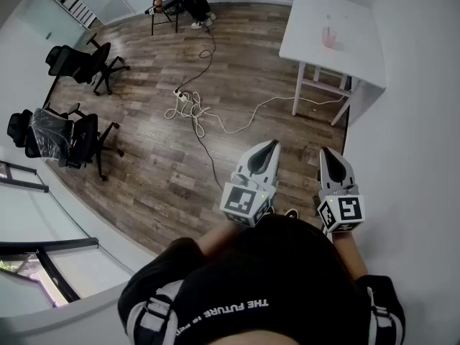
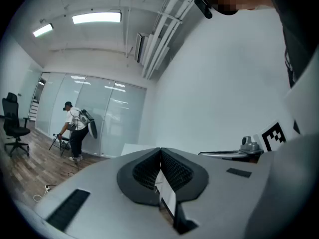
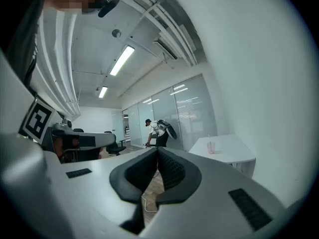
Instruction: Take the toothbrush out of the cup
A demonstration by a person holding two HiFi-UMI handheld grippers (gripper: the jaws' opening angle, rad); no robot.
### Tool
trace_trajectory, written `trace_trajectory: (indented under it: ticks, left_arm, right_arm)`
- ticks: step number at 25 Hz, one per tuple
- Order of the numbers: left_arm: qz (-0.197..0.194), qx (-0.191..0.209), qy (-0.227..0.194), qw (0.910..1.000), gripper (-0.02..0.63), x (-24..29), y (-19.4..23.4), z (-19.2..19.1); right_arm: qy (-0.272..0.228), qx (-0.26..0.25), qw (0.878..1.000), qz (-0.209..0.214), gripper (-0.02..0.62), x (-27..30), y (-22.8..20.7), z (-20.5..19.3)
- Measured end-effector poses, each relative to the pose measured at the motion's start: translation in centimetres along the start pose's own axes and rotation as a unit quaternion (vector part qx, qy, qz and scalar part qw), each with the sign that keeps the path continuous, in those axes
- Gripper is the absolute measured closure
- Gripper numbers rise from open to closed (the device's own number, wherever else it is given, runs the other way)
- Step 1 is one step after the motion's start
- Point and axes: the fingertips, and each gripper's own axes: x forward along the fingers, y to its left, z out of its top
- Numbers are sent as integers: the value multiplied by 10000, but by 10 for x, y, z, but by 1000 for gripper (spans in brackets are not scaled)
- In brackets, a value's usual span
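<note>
- Both claws sit tucked in close to the person's chest. The left claw (image 1: 272, 146) has its jaws pressed tip to tip with nothing between them, and the right claw (image 1: 325, 152) is pinched together the same way, empty.
- Up at 1 o'clock in the head view, well apart from both claws, stands the white rectangular bench (image 1: 310, 13). On it is the translucent pink plastic cup (image 1: 329, 38), upright.
- The thin pale toothbrush (image 1: 328, 23) pokes up out of the cup, too small here to tell which way it leans.
- This looks like the approach, with nothing of the task done yet. The person has to cross the wood-plank floor (image 1: 144, 157), and the tangled white cable (image 1: 188, 108) lies off at 11 o'clock.
- To do it well, spread one claw's jaws before arriving and come down over the handle from above. Pinch it high and lift straight up. The other claw could steady the light cup so it does not tip.
</note>
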Motion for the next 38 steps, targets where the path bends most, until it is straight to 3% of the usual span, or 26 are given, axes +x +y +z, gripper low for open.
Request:
trace_trajectory:
  ticks: [8, 17, 27, 34, 38]
  left_arm:
    - [160, -1, -34, 9999, 586, -6, 12, -10]
    - [514, 182, -397, 9977, 586, -18, 36, 12]
    - [27, 333, 28, 9994, 586, -26, 42, 10]
    - [-737, 42, 333, 9967, 586, -29, 40, -9]
    - [-799, -92, 557, 9952, 586, -22, 47, -21]
  right_arm:
    - [29, 20, 9999, -111, 578, 0, 2, -7]
    - [-166, 181, 9997, -57, 579, 4, 14, 4]
    - [-212, 215, 9995, 110, 580, 20, 44, 11]
    - [-255, 210, 9995, -27, 580, 28, 58, 12]
    - [-307, 192, 9993, -43, 580, 34, 55, 13]
